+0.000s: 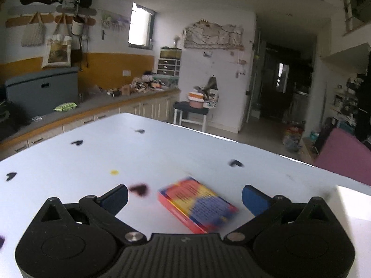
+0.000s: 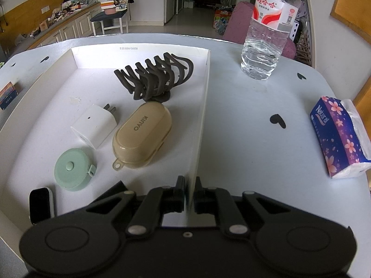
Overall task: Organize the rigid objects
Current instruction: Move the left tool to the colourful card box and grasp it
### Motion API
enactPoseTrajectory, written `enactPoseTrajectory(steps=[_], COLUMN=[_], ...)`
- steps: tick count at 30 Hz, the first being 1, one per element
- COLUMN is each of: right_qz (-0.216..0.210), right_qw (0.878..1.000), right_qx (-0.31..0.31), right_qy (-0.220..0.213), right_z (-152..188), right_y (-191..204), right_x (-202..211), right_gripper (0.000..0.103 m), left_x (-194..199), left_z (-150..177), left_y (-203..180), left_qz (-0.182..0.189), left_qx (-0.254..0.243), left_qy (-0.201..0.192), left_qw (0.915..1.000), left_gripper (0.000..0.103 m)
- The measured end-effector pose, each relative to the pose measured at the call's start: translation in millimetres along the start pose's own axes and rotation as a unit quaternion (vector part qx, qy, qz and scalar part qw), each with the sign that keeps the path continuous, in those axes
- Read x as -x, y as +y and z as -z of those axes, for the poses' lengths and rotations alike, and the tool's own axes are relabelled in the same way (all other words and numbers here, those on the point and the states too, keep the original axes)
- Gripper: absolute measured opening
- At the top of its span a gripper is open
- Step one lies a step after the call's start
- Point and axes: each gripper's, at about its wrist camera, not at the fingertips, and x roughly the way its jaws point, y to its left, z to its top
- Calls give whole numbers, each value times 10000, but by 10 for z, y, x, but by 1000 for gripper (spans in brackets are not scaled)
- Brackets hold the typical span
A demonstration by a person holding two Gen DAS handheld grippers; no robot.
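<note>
In the left wrist view a small red, yellow and blue box (image 1: pixel 197 205) lies flat on the white table, blurred, between and just beyond my open left gripper (image 1: pixel 184 197); nothing is held. In the right wrist view my right gripper (image 2: pixel 189 193) is shut on the right wall of a shallow white tray (image 2: pixel 201 115). The tray holds a brown hair claw (image 2: pixel 155 76), a beige KINYO case (image 2: pixel 142 135), a white plug adapter (image 2: pixel 95 125), a green round tape measure (image 2: pixel 73 169) and a dark-screened device (image 2: pixel 40 205). The same colourful box (image 2: pixel 8 95) shows at the left edge, outside the tray.
A water bottle (image 2: pixel 269 27) stands on the table to the right of the tray. A purple tissue pack (image 2: pixel 339 136) lies at the right edge. The table (image 1: pixel 208 155) bears black heart marks. A counter, stool and pink block lie beyond the table.
</note>
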Motion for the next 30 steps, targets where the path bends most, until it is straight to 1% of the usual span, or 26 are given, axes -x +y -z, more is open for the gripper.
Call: enactPoseTrajectory(steps=[3,7,10,11,14,17,19,20,22,25,28,30], right_qz=[-3,0,3,6,6,7,6,7,6,4,5,5], right_qw=[10000,10000,10000,10000,10000,10000,10000,10000,10000,10000,10000,10000], right_qx=[-3,0,6,9,10,11,9,10,11,8,10,10], right_qy=[0,0,-1,-2,-3,-3,-2,-3,-3,-2,-2,-2], right_z=[-1,-2,-3,-2,0,-1,-1,0,0,0,0,1], right_y=[0,-3,-1,2,4,5,2,4,2,2,2,4], right_x=[-1,-1,-2,-2,-2,-2,-1,-2,0,0,1,1], right_gripper=[9,9,9,9,9,9,9,9,9,9,9,9], left_x=[-193,-379,-505,-534,-644,-737,-793,-804,-817,-794,-710,-644], left_z=[-42,-67,-54,-51,-80,-85,-71,-69,-60,-27,25,61], left_y=[144,248,282,285,358,400,406,398,389,392,322,259], left_qz=[112,438,648,743,1272,1598,1862,1913,1907,2046,2187,2333], left_qx=[-39,-125,-287,-294,-80,39,88,73,39,-32,-349,-577], left_qy=[19,141,209,288,483,619,775,829,841,880,953,999], left_qw=[9999,9989,9973,9964,9907,9852,9794,9780,9780,9749,9705,9655], left_gripper=[103,103,103,103,103,103,103,103,103,103,103,103])
